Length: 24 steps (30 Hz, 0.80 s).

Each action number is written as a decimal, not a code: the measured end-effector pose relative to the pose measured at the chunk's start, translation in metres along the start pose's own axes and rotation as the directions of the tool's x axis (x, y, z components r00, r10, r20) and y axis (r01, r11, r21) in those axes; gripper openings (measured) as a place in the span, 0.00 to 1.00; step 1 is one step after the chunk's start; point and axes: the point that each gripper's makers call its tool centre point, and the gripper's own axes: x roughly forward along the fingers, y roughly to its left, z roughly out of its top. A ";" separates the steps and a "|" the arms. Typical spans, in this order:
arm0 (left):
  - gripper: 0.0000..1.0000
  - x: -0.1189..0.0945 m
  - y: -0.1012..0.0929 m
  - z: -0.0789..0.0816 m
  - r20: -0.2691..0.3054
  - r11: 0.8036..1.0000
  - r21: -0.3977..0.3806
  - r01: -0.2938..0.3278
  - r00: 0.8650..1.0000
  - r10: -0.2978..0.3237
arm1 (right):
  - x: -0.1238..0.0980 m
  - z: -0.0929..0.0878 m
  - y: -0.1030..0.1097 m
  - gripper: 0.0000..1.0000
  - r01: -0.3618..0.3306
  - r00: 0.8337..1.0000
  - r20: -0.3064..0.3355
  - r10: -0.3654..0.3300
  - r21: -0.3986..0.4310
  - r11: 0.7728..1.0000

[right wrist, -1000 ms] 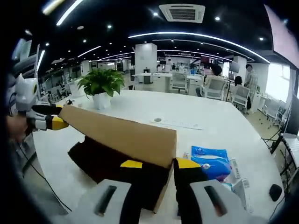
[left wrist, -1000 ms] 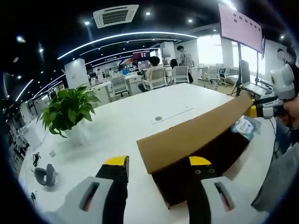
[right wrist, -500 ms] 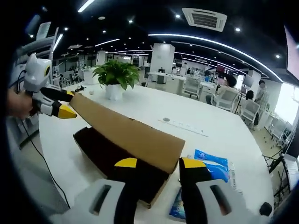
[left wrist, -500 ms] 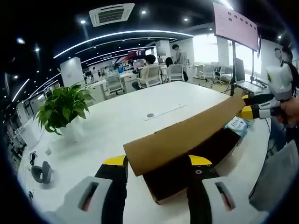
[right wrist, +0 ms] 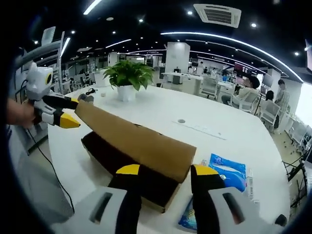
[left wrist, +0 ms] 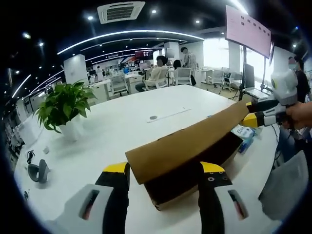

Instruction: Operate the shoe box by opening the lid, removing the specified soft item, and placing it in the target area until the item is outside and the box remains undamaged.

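Note:
The shoe box's brown cardboard lid (left wrist: 187,144) is lifted at a tilt above the dark box base (left wrist: 183,180) on the white table (left wrist: 122,131). My left gripper (left wrist: 164,168) holds the lid's near end between its yellow-tipped jaws. At the far end, my right gripper (left wrist: 261,113) grips the lid, with a hand behind it. In the right gripper view the lid (right wrist: 139,146) runs from my right gripper (right wrist: 167,170) to my left gripper (right wrist: 62,112), over the dark box base (right wrist: 124,168). The box's inside is hidden.
A blue soft packet (right wrist: 226,170) lies on the table beside the box, also seen as the blue packet (left wrist: 242,131). A potted plant (left wrist: 63,105) stands at the table's far side. A grey device (left wrist: 35,171) lies near the edge. People sit at desks behind.
Both grippers have kept hold of the lid's ends. The views have drifted a little, and the lid now sits slightly higher over the dark base.

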 end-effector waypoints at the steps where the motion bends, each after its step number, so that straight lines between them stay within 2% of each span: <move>1: 0.56 0.000 -0.001 -0.001 -0.004 1.000 -0.003 0.000 1.000 0.000 | 0.000 -0.003 0.002 0.40 -0.002 1.000 -0.007 0.002 -0.028 1.000; 5: 0.57 0.000 -0.003 -0.008 -0.014 1.000 -0.020 0.001 1.000 -0.001 | 0.001 -0.012 0.009 0.45 -0.013 1.000 -0.020 0.012 -0.057 0.998; 9: 0.57 0.003 -0.006 -0.018 -0.029 1.000 -0.023 0.001 1.000 -0.002 | 0.001 -0.017 0.012 0.48 -0.022 0.999 -0.030 0.021 -0.030 0.999; 15: 0.56 0.005 -0.005 -0.017 -0.025 1.000 -0.022 -0.003 1.000 0.003 | 0.002 -0.020 0.014 0.51 -0.028 0.999 -0.028 0.027 0.000 1.000; 24: 0.59 0.008 -0.007 -0.021 -0.024 0.995 -0.099 -0.003 1.000 0.000 | 0.002 -0.026 0.018 0.52 -0.038 0.998 -0.050 0.039 0.014 0.999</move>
